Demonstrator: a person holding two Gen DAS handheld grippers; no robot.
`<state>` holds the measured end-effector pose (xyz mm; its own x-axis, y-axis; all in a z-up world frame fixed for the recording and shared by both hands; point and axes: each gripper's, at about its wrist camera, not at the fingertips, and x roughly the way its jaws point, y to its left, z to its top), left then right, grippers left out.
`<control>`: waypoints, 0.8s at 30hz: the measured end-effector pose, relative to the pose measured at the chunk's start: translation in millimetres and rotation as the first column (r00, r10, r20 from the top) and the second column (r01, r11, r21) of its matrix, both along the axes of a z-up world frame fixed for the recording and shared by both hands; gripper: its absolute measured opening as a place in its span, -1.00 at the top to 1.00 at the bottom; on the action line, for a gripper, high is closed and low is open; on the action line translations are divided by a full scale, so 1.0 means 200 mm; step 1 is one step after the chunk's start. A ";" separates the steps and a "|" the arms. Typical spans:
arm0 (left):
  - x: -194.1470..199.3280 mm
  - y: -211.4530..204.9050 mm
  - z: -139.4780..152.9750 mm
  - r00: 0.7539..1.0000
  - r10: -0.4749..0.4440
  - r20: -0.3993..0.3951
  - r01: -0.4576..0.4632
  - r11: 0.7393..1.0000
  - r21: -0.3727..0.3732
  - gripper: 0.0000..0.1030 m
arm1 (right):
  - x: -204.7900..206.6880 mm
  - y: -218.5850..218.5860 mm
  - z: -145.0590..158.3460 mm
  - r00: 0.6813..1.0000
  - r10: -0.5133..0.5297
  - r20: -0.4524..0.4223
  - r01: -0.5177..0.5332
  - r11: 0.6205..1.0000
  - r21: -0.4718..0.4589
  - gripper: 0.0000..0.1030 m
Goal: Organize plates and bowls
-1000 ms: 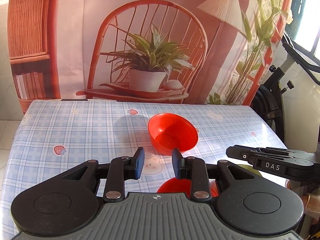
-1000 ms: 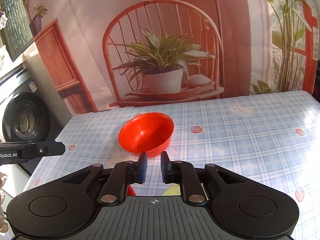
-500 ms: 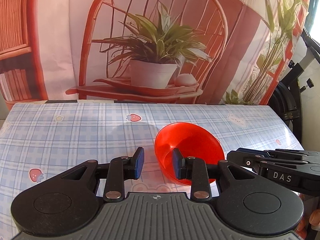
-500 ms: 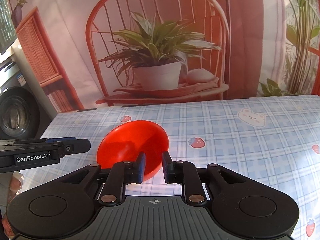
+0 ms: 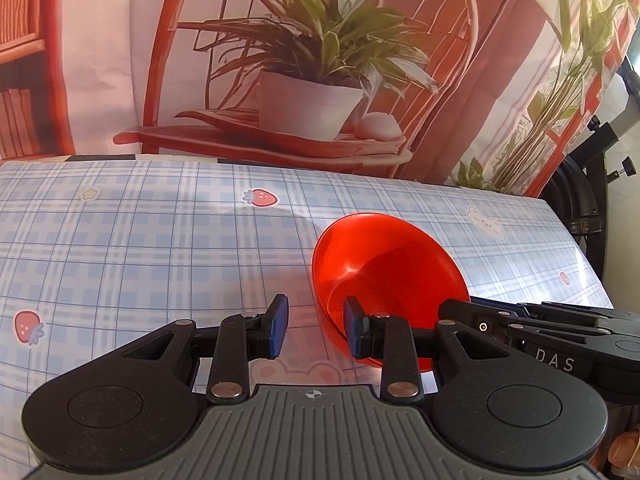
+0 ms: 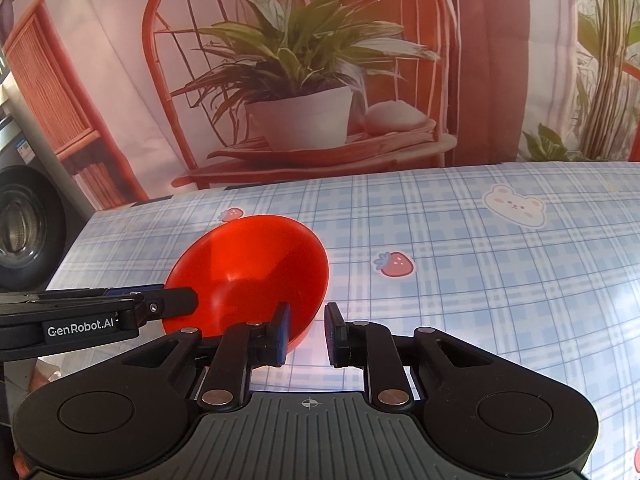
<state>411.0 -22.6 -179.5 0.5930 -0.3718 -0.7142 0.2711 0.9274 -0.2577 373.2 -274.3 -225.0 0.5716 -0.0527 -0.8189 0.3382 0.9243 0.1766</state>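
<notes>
We have closed in on glossy red plastic bowl (image 5: 386, 264); left gripper (image 5: 314, 326) and right gripper (image 6: 306, 334) both agape, empty; grasp comes next, we judge.

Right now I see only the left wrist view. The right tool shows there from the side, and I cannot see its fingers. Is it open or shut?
Observer: Open. The right wrist view shows the right tool with a clear gap between its fingers.
Operator: Where is the red bowl against that tool?
Observer: The left finger overlaps the lower right edge of the red bowl. The right finger is off the bowl, over the tablecloth.
Operator: Is anything beyond the table's left edge?
Observer: Yes, a washing machine stands there.
</notes>
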 end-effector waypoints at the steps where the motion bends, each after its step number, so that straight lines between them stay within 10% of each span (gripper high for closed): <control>1: 0.00 0.00 0.00 1.000 0.003 0.000 -0.003 1.000 -0.006 0.41 | 0.00 0.00 0.00 1.000 0.002 0.001 -0.002 1.000 0.000 0.69; 5: -0.02 0.01 0.01 1.000 0.003 0.002 -0.003 1.000 -0.014 0.73 | 0.00 0.02 0.03 1.000 0.019 0.011 -0.019 1.000 0.003 0.75; 24: -0.38 0.08 0.37 0.987 0.008 0.158 -0.014 0.999 0.041 0.73 | -0.22 0.21 0.35 0.991 0.019 0.129 -0.023 0.999 0.024 0.74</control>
<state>334.8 -7.1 -105.2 0.7036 -0.3366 -0.6258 0.2950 0.9396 -0.1738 329.3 -231.8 -154.8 0.6734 -0.0200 -0.7390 0.2917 0.9257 0.2407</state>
